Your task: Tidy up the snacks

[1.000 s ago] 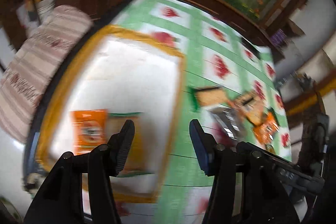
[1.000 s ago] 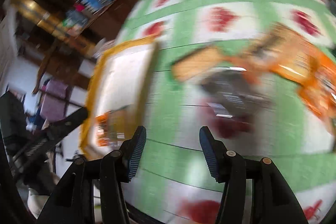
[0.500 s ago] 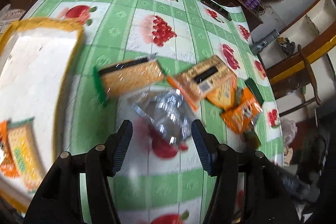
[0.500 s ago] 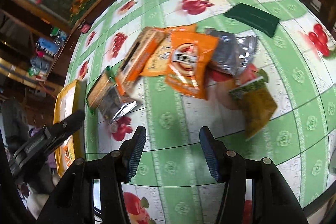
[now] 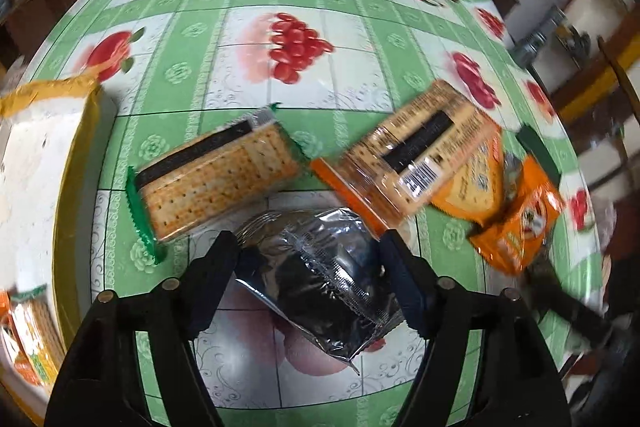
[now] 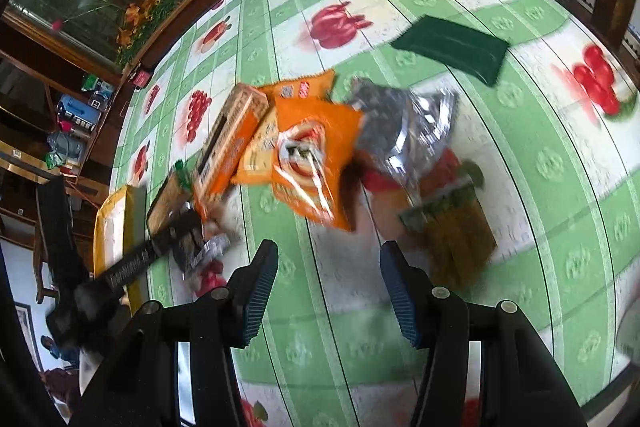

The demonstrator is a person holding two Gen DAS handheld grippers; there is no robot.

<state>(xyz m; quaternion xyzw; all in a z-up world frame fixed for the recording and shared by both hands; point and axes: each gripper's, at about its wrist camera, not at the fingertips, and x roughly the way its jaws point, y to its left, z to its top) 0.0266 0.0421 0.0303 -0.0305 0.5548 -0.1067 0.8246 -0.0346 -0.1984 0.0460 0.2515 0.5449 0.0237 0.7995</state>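
Crinkled silver foil pouch (image 5: 320,275) glossy, reflective. Clear plastic-wrapped cracker pack (image 5: 216,183) shiny. Green-and-white fruit-print surface (image 5: 320,67) smooth, slight sheen. Orange snack bag (image 6: 312,155) glossy film.

Yellow-rimmed tray (image 5: 72,131): cut off by the left edge. Orange pouch (image 5: 520,223), far right: print blurred, unreadable. Silver foil packet (image 5: 320,267): sides hidden behind the left tool (image 5: 310,283) fingers

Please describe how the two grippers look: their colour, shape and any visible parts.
Both are black plastic two-finger tools. The left gripper has chunky angular arms, round metal pins at the joints, and dark blue pads on its fingertips. The right gripper is the same build; its blue ribbed pads show clearly. No cables or sleeves are visible.
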